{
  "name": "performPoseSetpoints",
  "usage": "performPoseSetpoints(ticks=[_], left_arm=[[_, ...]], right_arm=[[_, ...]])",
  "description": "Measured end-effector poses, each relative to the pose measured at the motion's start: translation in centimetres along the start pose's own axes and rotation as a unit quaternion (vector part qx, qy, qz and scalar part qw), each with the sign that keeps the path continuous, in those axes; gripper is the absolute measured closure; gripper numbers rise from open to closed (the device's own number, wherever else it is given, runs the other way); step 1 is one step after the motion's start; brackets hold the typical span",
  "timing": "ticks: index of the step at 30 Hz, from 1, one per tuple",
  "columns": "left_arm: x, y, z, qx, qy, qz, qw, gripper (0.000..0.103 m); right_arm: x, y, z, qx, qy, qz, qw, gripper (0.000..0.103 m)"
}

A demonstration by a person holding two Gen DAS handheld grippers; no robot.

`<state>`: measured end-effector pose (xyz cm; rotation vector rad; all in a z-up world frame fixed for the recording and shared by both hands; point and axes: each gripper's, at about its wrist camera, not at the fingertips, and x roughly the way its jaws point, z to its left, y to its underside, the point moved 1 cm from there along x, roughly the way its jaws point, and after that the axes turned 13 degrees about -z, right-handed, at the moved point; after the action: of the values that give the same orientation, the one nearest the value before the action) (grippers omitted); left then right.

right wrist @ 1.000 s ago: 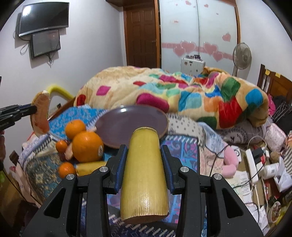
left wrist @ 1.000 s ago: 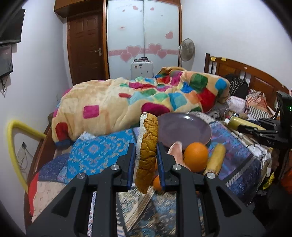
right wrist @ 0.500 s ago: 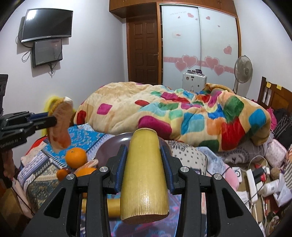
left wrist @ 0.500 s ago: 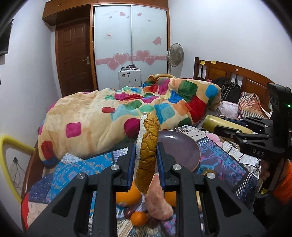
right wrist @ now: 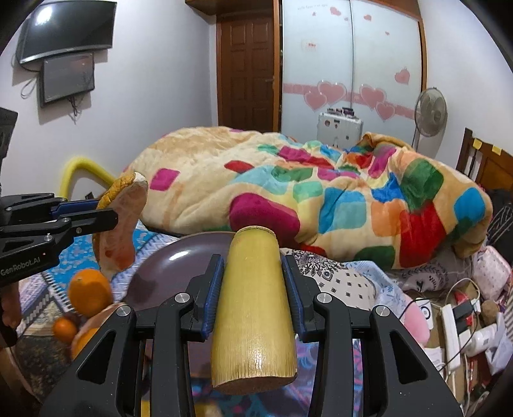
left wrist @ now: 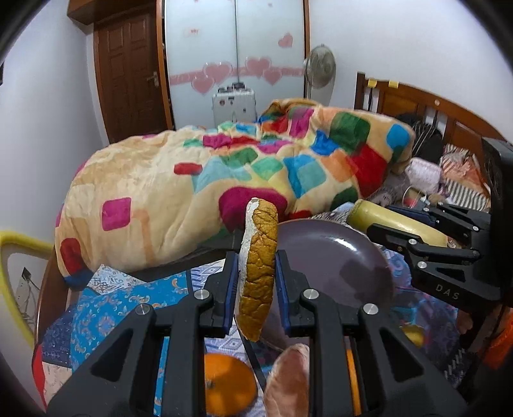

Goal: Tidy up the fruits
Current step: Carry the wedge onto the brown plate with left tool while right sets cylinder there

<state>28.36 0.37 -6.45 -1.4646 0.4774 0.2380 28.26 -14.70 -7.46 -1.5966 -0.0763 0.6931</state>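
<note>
Hovering both loads by the purple plate (left wrist: 333, 256), left gripper (left wrist: 256, 282) clamped on an upright melon slice (left wrist: 259, 266), right gripper (right wrist: 253, 295) clamped on the corn cob (right wrist: 253, 308) lengthwise, nearer the rim.

A patchwork-coloured blanket (right wrist: 314, 205) lay heaped on the bed, with a white suitcase (right wrist: 340, 130) and standing fan (right wrist: 429, 112) behind it, a television (right wrist: 65, 30) wall-mounted.
</note>
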Motion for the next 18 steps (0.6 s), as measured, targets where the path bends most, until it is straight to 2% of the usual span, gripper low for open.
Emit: performPoseSetpoints(ticks=[10, 18], left_arm=[[4.8, -0.4, -2.1, 0.039, -0.017, 0.044, 0.9981, 0.081], [6.8, -0.5, -2.5, 0.032, -0.008, 0.068, 0.9972, 0.081]], right_arm=[[4.7, 0.6, -0.1, -0.014, 0.005, 0.062, 0.998, 0.069], [6.3, 1.4, 0.1, -0.032, 0.013, 0.102, 0.994, 0.069]])
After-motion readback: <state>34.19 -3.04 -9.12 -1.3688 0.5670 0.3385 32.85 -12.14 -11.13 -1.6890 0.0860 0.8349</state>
